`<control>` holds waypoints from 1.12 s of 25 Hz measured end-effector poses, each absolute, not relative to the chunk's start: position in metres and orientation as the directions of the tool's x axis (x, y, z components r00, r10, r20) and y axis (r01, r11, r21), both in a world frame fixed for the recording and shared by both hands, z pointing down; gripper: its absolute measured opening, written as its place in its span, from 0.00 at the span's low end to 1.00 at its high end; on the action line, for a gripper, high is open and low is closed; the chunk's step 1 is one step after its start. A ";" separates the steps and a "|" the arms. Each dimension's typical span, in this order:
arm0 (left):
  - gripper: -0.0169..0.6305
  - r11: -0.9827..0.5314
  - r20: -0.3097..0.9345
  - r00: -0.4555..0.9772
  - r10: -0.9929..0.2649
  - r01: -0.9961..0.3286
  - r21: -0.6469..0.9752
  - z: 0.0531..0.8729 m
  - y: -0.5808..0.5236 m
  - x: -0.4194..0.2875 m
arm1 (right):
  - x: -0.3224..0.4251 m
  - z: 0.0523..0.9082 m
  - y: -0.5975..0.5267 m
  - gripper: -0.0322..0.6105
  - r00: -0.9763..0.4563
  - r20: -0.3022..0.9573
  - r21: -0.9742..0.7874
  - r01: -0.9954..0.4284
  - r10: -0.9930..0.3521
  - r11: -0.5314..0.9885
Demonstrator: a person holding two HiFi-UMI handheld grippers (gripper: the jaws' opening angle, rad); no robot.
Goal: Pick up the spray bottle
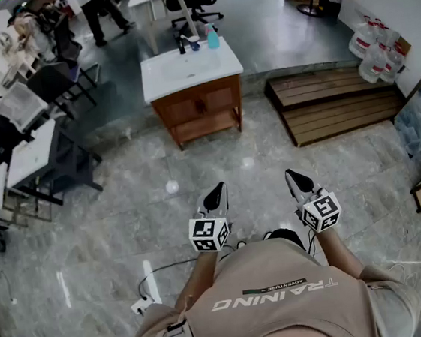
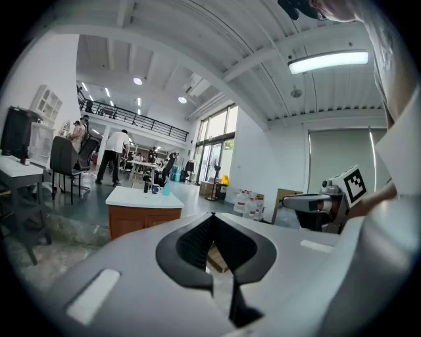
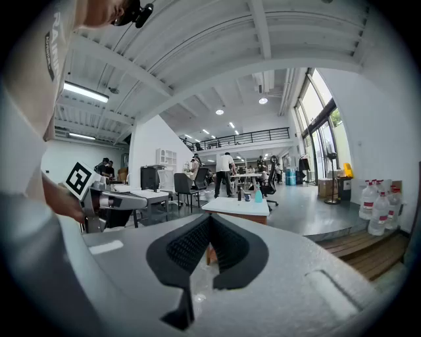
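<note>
Washstand top [image 1: 184, 72]: one spray bottle [image 1: 213, 37]

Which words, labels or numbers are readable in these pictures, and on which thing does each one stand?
"TRAINING": on the person's shirt, upside down in the head view.
Print on the dark strip beside it: too small to read.
Labels on the jugs by the wall: too small to read.

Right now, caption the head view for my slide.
Both shut and empty, the left gripper and right gripper face the distant white-topped cabinet bearing the blue spray bottle.
</note>
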State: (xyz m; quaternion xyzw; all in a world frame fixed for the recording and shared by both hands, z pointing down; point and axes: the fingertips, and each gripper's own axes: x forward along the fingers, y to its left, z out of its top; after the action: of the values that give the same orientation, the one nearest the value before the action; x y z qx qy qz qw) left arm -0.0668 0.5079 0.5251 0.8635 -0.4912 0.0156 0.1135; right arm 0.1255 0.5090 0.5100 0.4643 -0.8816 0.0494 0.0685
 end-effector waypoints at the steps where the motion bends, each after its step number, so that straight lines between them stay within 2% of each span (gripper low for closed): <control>1: 0.05 -0.495 0.123 0.519 -0.846 -0.850 0.180 0.520 0.505 -0.067 | 0.123 0.508 0.507 0.05 -0.561 0.164 -0.019 -0.824 -0.812 0.566; 6: 0.05 -0.513 0.082 0.527 -0.846 -0.846 0.148 0.499 0.499 -0.071 | 0.107 0.504 0.498 0.05 -0.577 0.154 -0.012 -0.813 -0.802 0.583; 16: 0.05 -0.483 0.121 0.504 -0.855 -0.860 0.167 0.518 0.501 -0.088 | 0.108 0.502 0.496 0.05 -0.538 0.130 -0.002 -0.840 -0.833 0.543; 22: 0.05 -0.516 0.157 0.546 -0.823 -0.834 0.194 0.527 0.489 -0.070 | 0.116 0.517 0.487 0.05 -0.526 0.184 -0.034 -0.848 -0.831 0.529; 28: 0.05 -0.489 0.173 0.520 -0.837 -0.851 0.193 0.530 0.443 -0.063 | 0.116 0.530 0.452 0.05 -0.565 0.199 -0.038 -0.821 -0.801 0.570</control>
State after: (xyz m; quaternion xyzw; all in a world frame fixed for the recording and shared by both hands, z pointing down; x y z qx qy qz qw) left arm -0.0626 0.4432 0.5304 0.8624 -0.4892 0.0280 0.1275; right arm 0.1164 0.4520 0.5305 0.4596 -0.8823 0.0630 0.0800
